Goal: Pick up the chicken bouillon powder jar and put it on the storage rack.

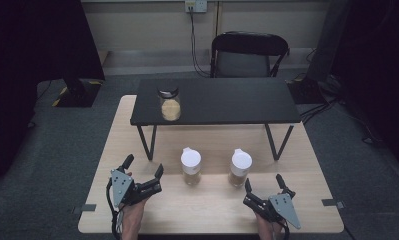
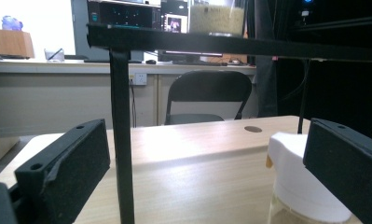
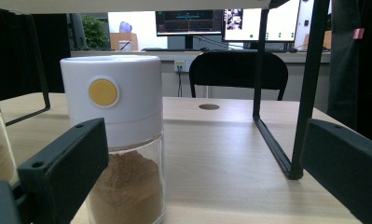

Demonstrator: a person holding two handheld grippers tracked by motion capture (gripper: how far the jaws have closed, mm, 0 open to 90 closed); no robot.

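My left tool (image 1: 143, 171) and right tool (image 1: 263, 186) both gape wide, empty, low over the worktop (image 1: 213, 212). Two white-capped jars (image 1: 191, 166) (image 1: 240, 167) stand just in front of the black shelf (image 1: 227, 100); a third jar (image 1: 170, 104) stands on it.

High view: overhead, facing forward. Gripper views: low, near the table (image 1: 307, 165), facing the chair (image 1: 247, 55); all share it.

No text, label, brand or number can be read on anything here. The monitors (image 3: 188, 22) far behind show graphics and lines too small to make out, and the yellow round spot (image 3: 103, 92) on the white jar lid (image 3: 111, 95) is blank.
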